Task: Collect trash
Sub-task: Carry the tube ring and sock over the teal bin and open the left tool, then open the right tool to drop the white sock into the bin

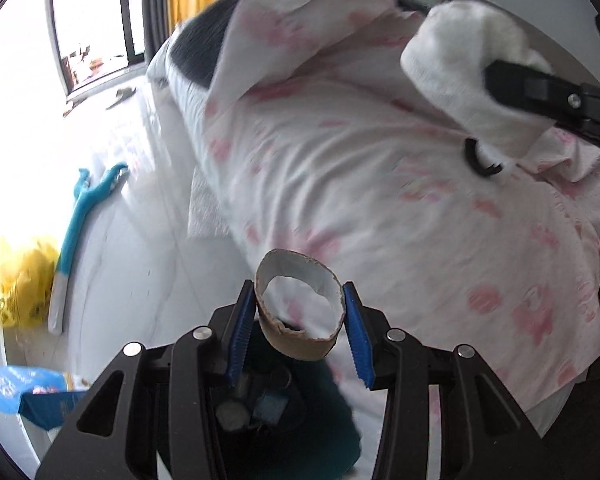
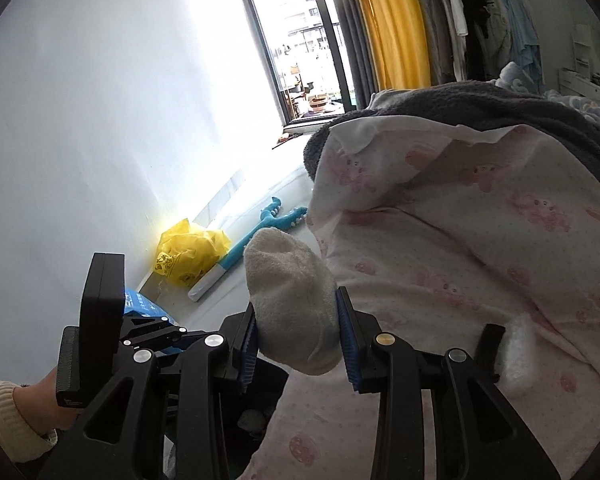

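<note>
Gripper on the left [image 1: 300, 312] is pinching a short brown cardboard tube ring [image 1: 300, 312] between its blue pads, holding it over the edge of the bed's white quilt with pink prints [image 1: 380, 184]. Right gripper [image 2: 298, 330] is squeezing a crumpled white terry sock [image 2: 290, 304] above the same quilt. Down on the pale floor [image 2: 260, 196] a yellow plastic bag [image 2: 188, 256] is lying against the wall, just beside a teal long-handled toy [image 2: 268, 224].

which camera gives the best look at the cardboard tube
The left wrist view: the cardboard tube sits centred in the left claw, open end toward the lens. The right wrist view doesn't show it.
</note>
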Available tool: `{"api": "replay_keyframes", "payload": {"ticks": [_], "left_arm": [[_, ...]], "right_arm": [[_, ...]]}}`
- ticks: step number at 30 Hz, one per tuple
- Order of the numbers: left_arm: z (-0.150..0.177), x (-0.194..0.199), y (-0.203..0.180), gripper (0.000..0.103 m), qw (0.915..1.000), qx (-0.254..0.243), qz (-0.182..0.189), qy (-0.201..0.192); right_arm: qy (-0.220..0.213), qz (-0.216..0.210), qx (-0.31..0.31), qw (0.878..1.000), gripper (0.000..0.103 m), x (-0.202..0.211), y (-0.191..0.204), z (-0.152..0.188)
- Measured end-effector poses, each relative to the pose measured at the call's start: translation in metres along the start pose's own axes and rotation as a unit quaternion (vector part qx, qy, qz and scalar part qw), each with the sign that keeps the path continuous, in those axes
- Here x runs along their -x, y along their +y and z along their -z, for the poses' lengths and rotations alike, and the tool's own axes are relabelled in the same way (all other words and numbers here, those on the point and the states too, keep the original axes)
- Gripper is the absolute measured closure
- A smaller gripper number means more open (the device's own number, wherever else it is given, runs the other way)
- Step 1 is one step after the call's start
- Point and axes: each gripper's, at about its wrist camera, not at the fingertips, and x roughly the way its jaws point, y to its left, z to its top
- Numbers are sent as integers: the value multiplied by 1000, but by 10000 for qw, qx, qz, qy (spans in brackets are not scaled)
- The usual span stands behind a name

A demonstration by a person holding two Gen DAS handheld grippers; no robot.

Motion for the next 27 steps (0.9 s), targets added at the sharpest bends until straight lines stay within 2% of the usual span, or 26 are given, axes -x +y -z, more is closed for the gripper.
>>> {"api": "replay_keyframes", "payload": {"ticks": [10, 18, 20, 22, 27], "left_arm": [[38, -26, 50, 57, 9944, 331, -128, 997], [70, -33, 81, 56, 9876, 499, -132, 1480], [74, -33, 90, 51, 9863, 531, -142, 1555], [78, -31, 98, 38, 9858, 583, -164, 1564], [83, -23, 119, 28, 9854, 743, -190, 1521]], "right_arm": [[348, -244, 205, 9989, 67, -41, 46, 0], [680, -383, 364, 9963, 67, -75, 80, 5], [772, -400, 397, 9954, 67, -83, 86, 8], [881, -413, 420, 9944, 67, -90, 92, 11], [1169, -418, 484, 9911, 67, -113, 104, 19]]}}
